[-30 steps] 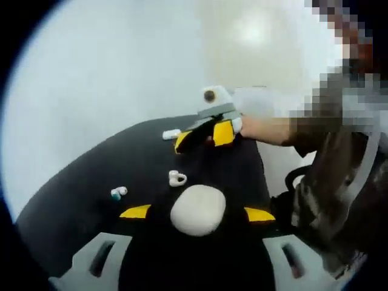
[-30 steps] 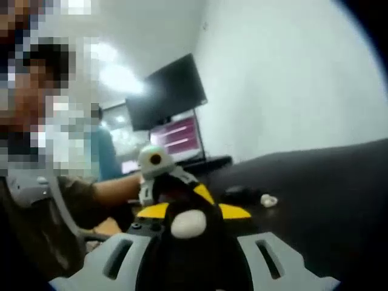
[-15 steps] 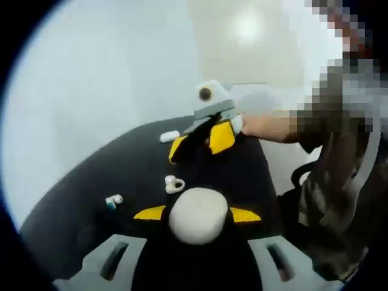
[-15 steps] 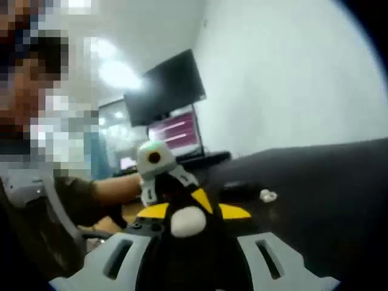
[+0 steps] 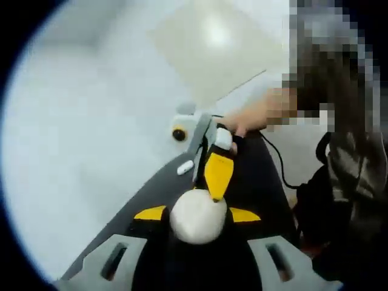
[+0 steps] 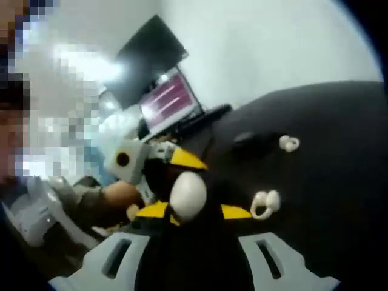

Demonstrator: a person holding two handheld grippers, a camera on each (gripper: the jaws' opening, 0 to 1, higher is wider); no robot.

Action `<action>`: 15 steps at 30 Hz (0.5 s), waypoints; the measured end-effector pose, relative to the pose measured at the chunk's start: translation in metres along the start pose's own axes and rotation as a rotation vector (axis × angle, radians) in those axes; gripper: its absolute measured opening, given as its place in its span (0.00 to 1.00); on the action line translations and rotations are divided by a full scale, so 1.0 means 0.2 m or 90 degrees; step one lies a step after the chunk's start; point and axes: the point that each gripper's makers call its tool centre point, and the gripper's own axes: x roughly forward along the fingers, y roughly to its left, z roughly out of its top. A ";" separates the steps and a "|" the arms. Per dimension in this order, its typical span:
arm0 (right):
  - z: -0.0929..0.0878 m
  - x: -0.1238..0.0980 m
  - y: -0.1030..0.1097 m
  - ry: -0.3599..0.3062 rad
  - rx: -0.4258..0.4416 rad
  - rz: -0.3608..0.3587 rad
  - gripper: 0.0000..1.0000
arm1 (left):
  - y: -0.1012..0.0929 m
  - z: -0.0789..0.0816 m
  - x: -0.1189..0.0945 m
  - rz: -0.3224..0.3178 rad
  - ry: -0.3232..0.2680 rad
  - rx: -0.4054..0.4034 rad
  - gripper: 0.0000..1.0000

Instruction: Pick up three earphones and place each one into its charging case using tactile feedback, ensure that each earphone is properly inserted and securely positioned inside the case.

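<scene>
Table (image 5: 262, 173), black, lay under everything. Over it you had swung your right gripper (image 5: 215, 176) in from well apart until its yellow tip touched the top of the charging case (image 5: 197, 221). Your left gripper (image 5: 197, 213) kept that case clamped between its pads. In the right gripper view, your right jaws were closed on a white rounded piece (image 6: 187, 195), probably an earphone, now pressed up to the case. Insertion looked begun but not yet seated. A loose earphone (image 6: 265, 204) lay near the case, and a second earphone (image 6: 289, 143) farther beyond it.
</scene>
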 end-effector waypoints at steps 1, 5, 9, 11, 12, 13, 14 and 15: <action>0.00 0.00 0.02 0.000 0.001 0.012 0.24 | 0.00 0.00 0.00 0.001 -0.001 -0.007 0.35; -0.02 -0.02 -0.01 0.002 -0.126 -0.025 0.22 | -0.01 0.01 -0.01 -0.010 -0.014 -0.008 0.33; -0.02 -0.08 0.02 0.012 -0.288 -0.047 0.21 | -0.06 0.02 -0.03 -0.073 -0.029 -0.109 0.38; -0.03 -0.11 0.04 0.023 -0.403 -0.055 0.21 | -0.05 0.02 -0.03 -0.084 -0.019 -0.143 0.37; -0.04 -0.11 0.05 0.022 -0.433 -0.049 0.21 | -0.04 0.02 -0.02 -0.088 -0.021 -0.145 0.37; -0.06 -0.12 0.07 0.019 -0.435 -0.040 0.21 | -0.05 0.03 -0.01 -0.095 -0.023 -0.153 0.37; -0.07 -0.12 0.08 0.016 -0.426 -0.035 0.21 | -0.06 0.04 0.00 -0.105 -0.021 -0.163 0.35; -0.09 -0.12 0.09 0.010 -0.417 -0.021 0.21 | -0.07 0.04 0.01 -0.121 -0.017 -0.181 0.32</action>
